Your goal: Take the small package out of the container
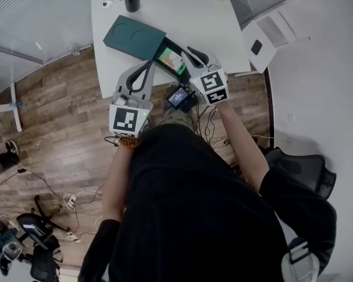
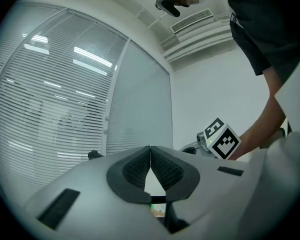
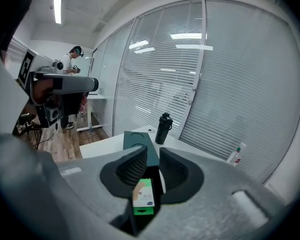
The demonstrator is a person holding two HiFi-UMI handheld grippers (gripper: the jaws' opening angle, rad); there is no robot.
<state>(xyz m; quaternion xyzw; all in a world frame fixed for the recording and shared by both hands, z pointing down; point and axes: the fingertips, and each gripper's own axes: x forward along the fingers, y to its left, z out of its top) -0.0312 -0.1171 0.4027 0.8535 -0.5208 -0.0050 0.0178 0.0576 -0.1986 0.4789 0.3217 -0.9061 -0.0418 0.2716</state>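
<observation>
In the open dark box on the white table: small package lying flat, long axis in line with the right gripper, green end nearest it. Jaws there slightly parted over the package, gripping nothing. Left gripper closed tip to tip, empty.

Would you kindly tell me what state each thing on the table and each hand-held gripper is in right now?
Left hand-held gripper: shut, empty.
Right hand-held gripper: open, above the small package.
Small package: lying in the container, not gripped.
Container: open.
Lid: off, lying on the table next to the container.
Bottle: upright, cap on.
</observation>
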